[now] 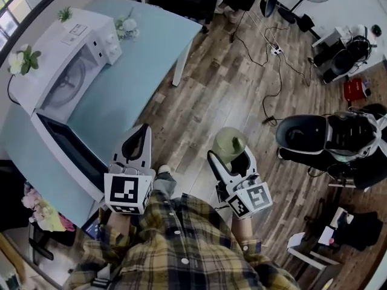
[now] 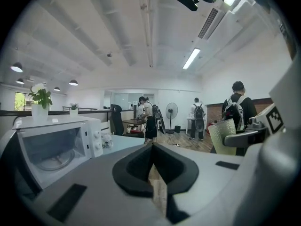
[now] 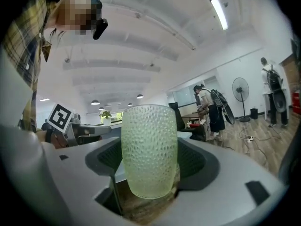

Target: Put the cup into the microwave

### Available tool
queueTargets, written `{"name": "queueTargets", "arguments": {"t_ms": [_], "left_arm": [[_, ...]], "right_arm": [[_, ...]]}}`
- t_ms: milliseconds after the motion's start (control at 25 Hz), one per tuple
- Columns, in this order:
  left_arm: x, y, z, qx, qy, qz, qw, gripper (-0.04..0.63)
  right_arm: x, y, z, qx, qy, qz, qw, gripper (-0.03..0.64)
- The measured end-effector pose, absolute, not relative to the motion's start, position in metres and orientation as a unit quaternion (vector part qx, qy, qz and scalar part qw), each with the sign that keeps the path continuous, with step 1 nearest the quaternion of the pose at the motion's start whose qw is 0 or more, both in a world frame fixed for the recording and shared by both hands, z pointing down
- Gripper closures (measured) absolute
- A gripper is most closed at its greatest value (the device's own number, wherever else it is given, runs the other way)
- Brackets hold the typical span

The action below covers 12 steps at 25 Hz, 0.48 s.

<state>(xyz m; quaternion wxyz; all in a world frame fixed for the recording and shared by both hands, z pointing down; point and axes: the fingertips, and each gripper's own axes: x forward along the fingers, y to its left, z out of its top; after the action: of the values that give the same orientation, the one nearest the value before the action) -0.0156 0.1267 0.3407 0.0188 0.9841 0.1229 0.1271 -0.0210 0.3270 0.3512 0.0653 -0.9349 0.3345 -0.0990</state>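
A white microwave [image 1: 63,56] stands on a light blue table [image 1: 145,59], its door [image 1: 69,156] swung down and open toward me. The same microwave [image 2: 56,145] fills the left of the left gripper view. A pale green dimpled cup [image 1: 229,144] is held upright over the wooden floor, to the right of the table, with my right gripper [image 1: 231,157] shut on it. In the right gripper view the cup [image 3: 149,147] stands between the jaws. My left gripper [image 1: 138,133] is shut with nothing in it, beside the table's near edge; its jaws meet [image 2: 151,147].
A potted flower [image 1: 23,58] sits on top of the microwave, and a small white bouquet [image 1: 127,26] lies beside it. Cables [image 1: 272,59] trail across the floor. Black and white equipment [image 1: 329,135] stands at the right. Several people [image 2: 237,109] stand far off.
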Motion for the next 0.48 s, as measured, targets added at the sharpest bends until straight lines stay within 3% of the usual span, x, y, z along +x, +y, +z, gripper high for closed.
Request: {"name": "queueTargets", "arguments": {"t_ms": [480], "left_arm": [[-0.013, 0.083, 0.354, 0.989, 0.058, 0.136, 0.03, 0.604]], "right_arm": [[0.02, 0.268, 0.367, -0.907, 0.4, -0.112, 0.069, 0.262]]}}
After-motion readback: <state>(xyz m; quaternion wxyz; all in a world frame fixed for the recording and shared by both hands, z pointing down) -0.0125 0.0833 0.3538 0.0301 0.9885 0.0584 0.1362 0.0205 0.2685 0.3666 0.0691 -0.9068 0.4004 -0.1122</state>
